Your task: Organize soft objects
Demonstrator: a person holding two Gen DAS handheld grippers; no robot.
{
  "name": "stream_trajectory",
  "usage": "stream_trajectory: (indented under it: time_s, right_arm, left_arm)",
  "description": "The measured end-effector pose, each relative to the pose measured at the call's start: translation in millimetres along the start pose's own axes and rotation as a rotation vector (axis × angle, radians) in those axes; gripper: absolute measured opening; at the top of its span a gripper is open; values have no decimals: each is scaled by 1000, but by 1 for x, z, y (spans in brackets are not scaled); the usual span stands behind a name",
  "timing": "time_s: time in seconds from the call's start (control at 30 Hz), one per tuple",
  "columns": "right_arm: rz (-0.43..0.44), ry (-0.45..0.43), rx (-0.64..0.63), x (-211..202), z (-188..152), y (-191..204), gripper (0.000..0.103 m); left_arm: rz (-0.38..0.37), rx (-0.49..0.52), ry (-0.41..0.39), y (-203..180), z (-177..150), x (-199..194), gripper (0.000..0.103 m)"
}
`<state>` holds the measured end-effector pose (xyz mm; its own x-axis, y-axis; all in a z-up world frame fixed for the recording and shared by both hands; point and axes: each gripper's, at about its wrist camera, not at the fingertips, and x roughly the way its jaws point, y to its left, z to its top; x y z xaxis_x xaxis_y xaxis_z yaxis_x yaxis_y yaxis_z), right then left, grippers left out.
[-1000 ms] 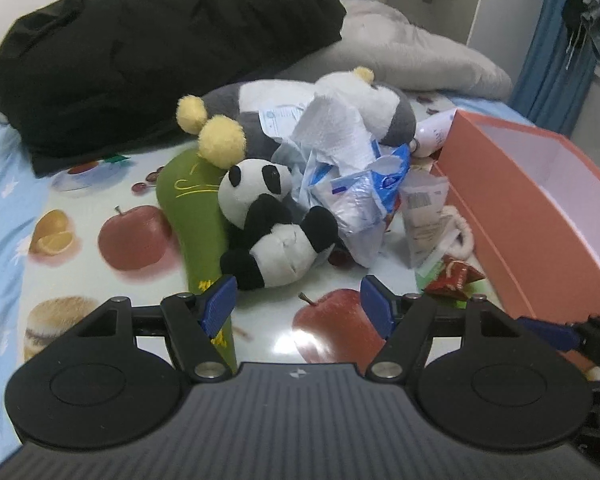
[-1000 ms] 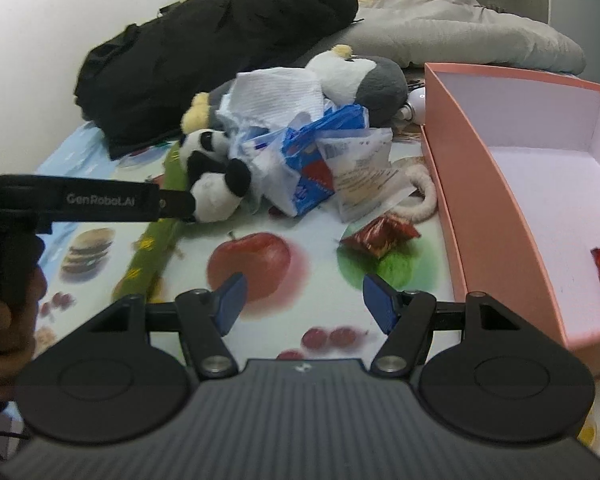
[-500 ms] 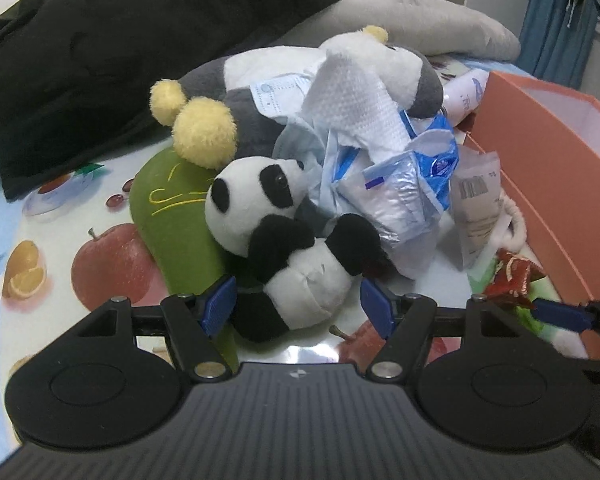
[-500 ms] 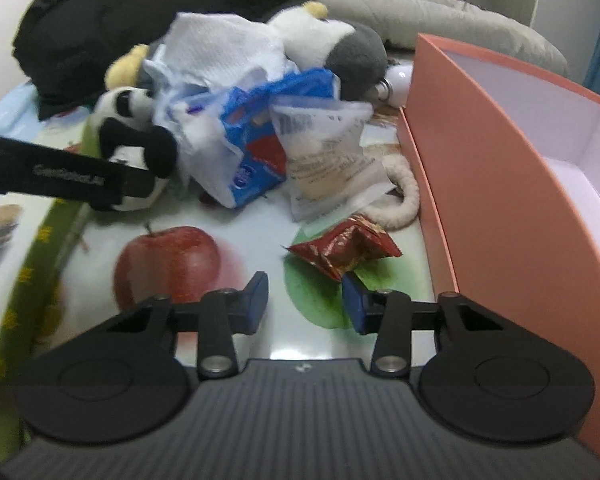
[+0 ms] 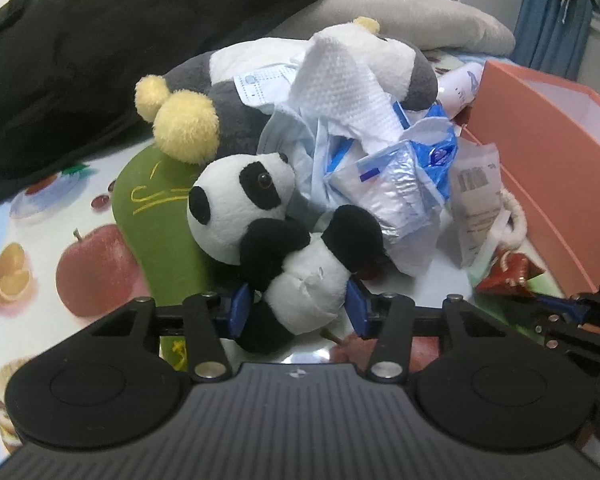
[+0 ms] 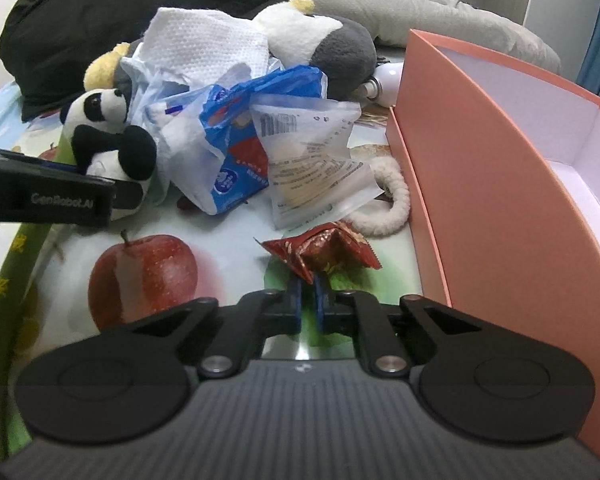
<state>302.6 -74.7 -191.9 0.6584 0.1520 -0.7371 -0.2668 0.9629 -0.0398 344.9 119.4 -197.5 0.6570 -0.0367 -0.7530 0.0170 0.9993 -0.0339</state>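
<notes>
Left claw (image 5: pixel 296 312) has just been closing, and its blue pads now press both sides of the panda plush (image 5: pixel 276 236), which lies against the green cushion (image 5: pixel 156 216) just left of the wrapper pile (image 5: pixel 380 168). Right claw (image 6: pixel 307 300), closing too, is pinched nearly together on the near corner of the red snack packet (image 6: pixel 324 252); the packet rests on the fruit-print cloth (image 6: pixel 220 248) just in front of the pile, beside the pink box (image 6: pixel 500 184). The grey-and-white plush (image 6: pixel 332 44) lies behind the pile.
</notes>
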Motion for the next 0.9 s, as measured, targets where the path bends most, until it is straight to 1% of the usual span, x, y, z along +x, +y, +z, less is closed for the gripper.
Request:
stream_trajectory:
  time_s: [0.17,0.3,0.37,0.6,0.67,0.9]
  right_arm:
    - [18,4,-25,-11,-5,3,7]
    - [34,-2,-52,-26,-12,4,7]
    - [41,-6,-62,-35,-18,4,7]
    - [75,-8,-95,-68,-41,2,7]
    - [77,3,-97,-75,-49,0,7]
    - [101,39,-88,-98,-74,-4,7]
  left_arm:
    - [-7,-33,0,-4,-13,-17,55]
    - [-35,-93,10,-10,-31,-34,55]
    - [-46,-108,14,-15,-42,-43,55]
    - [-77,-121,43,-33,-74,-75,55]
    - [-89,-129,56,-37,-80,-83,55]
    - [-176,-120,90,-58,-105,-108,55]
